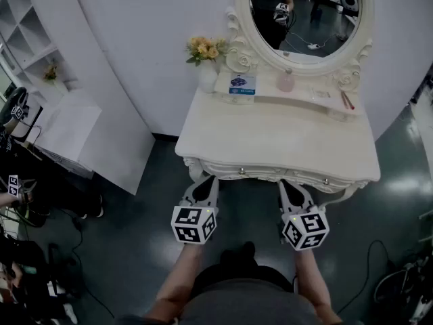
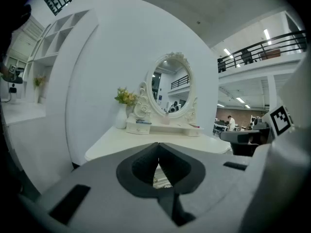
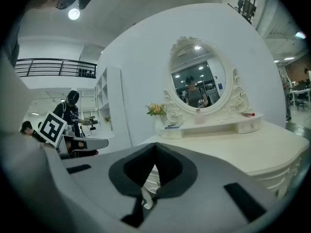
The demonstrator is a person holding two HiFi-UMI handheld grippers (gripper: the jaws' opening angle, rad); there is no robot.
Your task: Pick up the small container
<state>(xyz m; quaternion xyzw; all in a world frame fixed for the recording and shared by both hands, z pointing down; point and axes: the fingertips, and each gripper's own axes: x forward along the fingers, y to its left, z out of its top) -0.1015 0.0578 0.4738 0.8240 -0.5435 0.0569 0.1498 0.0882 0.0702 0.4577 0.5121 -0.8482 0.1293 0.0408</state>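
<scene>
The small pink container (image 1: 287,81) stands on the raised shelf of the cream dressing table (image 1: 277,137), just under the oval mirror (image 1: 304,19). It also shows far off in the left gripper view as the small container (image 2: 166,119) and in the right gripper view as the small container (image 3: 198,116). My left gripper (image 1: 206,180) and right gripper (image 1: 290,183) hover side by side at the table's front edge, well short of the container. In their own views the left gripper (image 2: 156,144) and right gripper (image 3: 155,145) have their jaws shut, with nothing between them.
A white vase of yellow flowers (image 1: 207,59) and a blue-and-white box (image 1: 242,84) sit at the shelf's left. A red stick-like item (image 1: 346,100) lies at its right. A white shelf unit (image 1: 40,39) stands far left. A person (image 3: 72,111) stands beyond it.
</scene>
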